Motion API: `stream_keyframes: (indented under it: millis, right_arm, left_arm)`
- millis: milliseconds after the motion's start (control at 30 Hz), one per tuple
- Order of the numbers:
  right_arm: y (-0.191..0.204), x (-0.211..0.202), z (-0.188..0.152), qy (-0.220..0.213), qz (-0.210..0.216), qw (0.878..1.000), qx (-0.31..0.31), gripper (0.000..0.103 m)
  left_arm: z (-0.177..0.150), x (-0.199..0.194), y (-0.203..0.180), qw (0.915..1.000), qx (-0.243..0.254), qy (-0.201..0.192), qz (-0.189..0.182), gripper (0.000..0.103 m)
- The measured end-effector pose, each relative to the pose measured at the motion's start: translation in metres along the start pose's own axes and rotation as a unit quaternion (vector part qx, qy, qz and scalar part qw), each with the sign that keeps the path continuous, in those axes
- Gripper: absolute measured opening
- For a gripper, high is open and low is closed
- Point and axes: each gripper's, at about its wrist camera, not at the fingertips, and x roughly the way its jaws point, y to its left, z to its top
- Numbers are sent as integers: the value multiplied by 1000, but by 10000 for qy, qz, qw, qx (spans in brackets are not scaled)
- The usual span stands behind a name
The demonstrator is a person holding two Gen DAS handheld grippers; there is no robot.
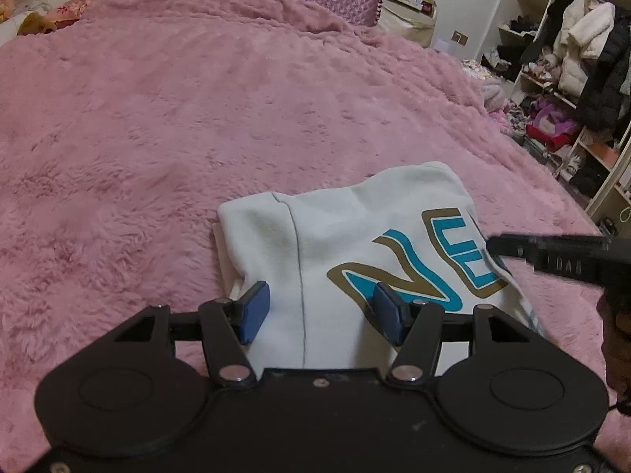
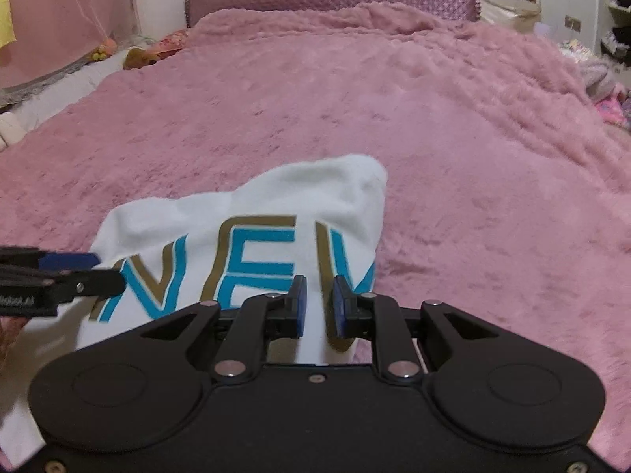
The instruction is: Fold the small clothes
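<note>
A pink fluffy blanket (image 1: 197, 126) covers the whole bed, and a white sweatshirt (image 1: 335, 244) with teal and gold letters lies folded near its front edge. The left gripper (image 1: 321, 311) has its jaws wide apart over the cloth. The right gripper (image 2: 320, 306) is nearly closed, a fold of sweatshirt between its blue pads (image 2: 340, 307)
</note>
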Motion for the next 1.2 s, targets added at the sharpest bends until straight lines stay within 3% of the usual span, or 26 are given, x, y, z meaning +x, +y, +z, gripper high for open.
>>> stream_keyframes:
  millis: [200, 333, 433, 567, 667, 800, 1000, 1133, 1200]
  right_arm:
    - [4, 2, 26, -196, -19, 9997, 106, 13]
    - [6, 36, 32, 217, -229, 9994, 150, 17]
    - [-10, 60, 22, 505, -596, 9950, 625, 16]
    - [-19, 56, 14, 347, -720, 9944, 692, 16]
    - [-15, 34, 16, 117, -689, 9961, 532, 25]
    - [-12, -9, 20, -145, -462, 9987, 155, 50]
    - [-41, -65, -4, 170, 563, 9976, 377, 54]
    - [-67, -69, -43, 663, 982, 9893, 849, 55]
    - [-79, -59, -62, 905, 1162, 9806, 1291, 55]
  left_arm:
    - [-3, -2, -4, 9999, 100, 2, 32, 60]
    - [-1, 2, -1, 9998, 151, 45, -72, 61]
    - [0, 4, 7, 9997, -9, 5, -245, 61]
    - [1, -6, 16, 9984, -323, -124, -445, 61]
    - [1, -29, 20, 9975, -499, -255, -424, 61]
    - [-8, -64, 27, 9967, -659, -73, -460, 61]
    - [-29, -83, 41, 9932, -842, 584, -557, 62]
    - [-36, -67, 55, 9811, -1348, 933, -1025, 62]
    - [-37, -57, 66, 9698, -1760, 988, -1366, 62]
